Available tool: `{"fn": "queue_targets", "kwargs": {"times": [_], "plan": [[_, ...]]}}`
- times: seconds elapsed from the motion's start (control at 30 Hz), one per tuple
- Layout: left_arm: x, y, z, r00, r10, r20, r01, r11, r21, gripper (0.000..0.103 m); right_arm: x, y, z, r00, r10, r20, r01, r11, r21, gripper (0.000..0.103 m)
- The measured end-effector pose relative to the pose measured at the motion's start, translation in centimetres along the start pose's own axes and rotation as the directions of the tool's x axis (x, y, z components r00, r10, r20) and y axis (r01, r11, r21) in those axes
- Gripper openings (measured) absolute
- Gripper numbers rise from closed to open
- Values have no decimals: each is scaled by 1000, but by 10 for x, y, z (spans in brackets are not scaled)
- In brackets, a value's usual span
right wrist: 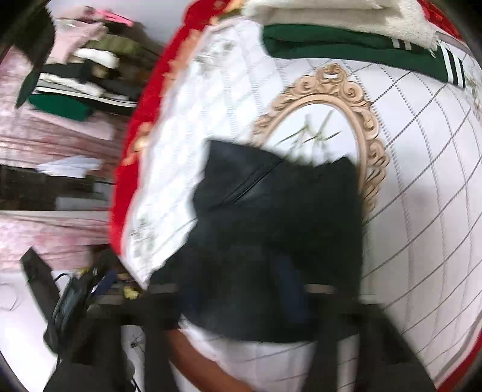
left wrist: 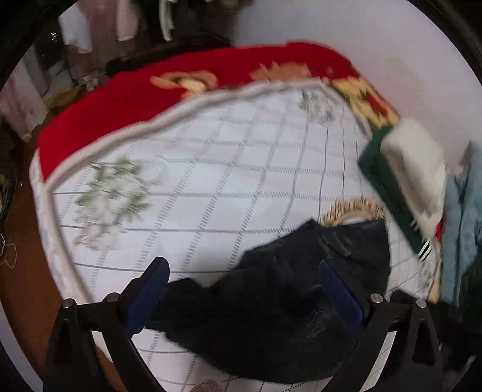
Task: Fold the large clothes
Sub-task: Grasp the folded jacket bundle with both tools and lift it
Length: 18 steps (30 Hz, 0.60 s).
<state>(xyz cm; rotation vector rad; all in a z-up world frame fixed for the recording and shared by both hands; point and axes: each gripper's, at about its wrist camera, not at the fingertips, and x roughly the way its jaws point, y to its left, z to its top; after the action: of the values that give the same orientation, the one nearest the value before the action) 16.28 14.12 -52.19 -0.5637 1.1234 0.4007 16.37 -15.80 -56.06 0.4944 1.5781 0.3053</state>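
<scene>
Black garment (left wrist: 271, 301) lies on the quilt (left wrist: 211, 181) between the wide-spread left gripper (left wrist: 244, 271) fingers; right gripper (right wrist: 238, 289) too blurred to tell.

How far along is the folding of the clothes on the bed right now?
Done, it seems: a green garment and a white one lie folded in a stack at the bed's edge. In hand: the dark garment lies bunched between the open left gripper's fingers; the right gripper is too blurred to judge. Left: this piece still needs flattening and folding.
</scene>
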Motion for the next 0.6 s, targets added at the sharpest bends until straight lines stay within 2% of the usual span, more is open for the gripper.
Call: {"fn": "queue_targets", "kwargs": {"times": [0.07, 0.13, 0.23, 0.33, 0.37, 0.43, 0.47, 0.5, 0.53, 0.57, 0.6], "plan": [[18, -11, 1, 999, -13, -35, 14, 1000, 9, 102, 30, -5, 20, 997, 39, -59, -37, 999, 37, 29], [31, -19, 6, 997, -50, -58, 50, 999, 0, 102, 76, -3, 37, 990, -17, -138, 21, 999, 31, 24], [35, -27, 11, 999, -16, -41, 18, 999, 39, 102, 125, -7, 49, 979, -64, -192, 76, 996, 53, 15], [45, -29, 14, 998, 13, -54, -10, 999, 53, 102, 131, 5, 50, 974, -85, -211, 92, 996, 24, 14], [49, -30, 14, 998, 11, -67, -8, 999, 49, 102, 126, 7, 49, 972, -71, -226, 78, 997, 25, 15], [60, -34, 16, 995, 4, -96, 2, 999, 55, 102, 103, 1, 42, 972, 13, -236, 5, 997, 76, 19], [66, -38, 18, 994, 4, -111, 3, 998, 65, 102, 84, -1, 39, 976, 63, -210, -42, 994, 100, 21], [75, -43, 21, 992, -8, -124, 17, 997, 73, 102, 67, -2, 37, 983, 77, -167, -59, 992, 110, 35], [83, -49, 23, 991, -10, -133, 23, 995, 92, 102, 54, -4, 34, 989, 72, -130, -58, 992, 108, 44], [94, -55, 25, 989, 5, -147, 13, 993, 119, 102, 43, -6, 31, 994, 60, -93, -51, 994, 100, 58], [109, -61, 27, 986, 31, -164, -8, 990, 142, 102, 37, -9, 30, 996, 52, -69, -46, 995, 88, 59]]}}
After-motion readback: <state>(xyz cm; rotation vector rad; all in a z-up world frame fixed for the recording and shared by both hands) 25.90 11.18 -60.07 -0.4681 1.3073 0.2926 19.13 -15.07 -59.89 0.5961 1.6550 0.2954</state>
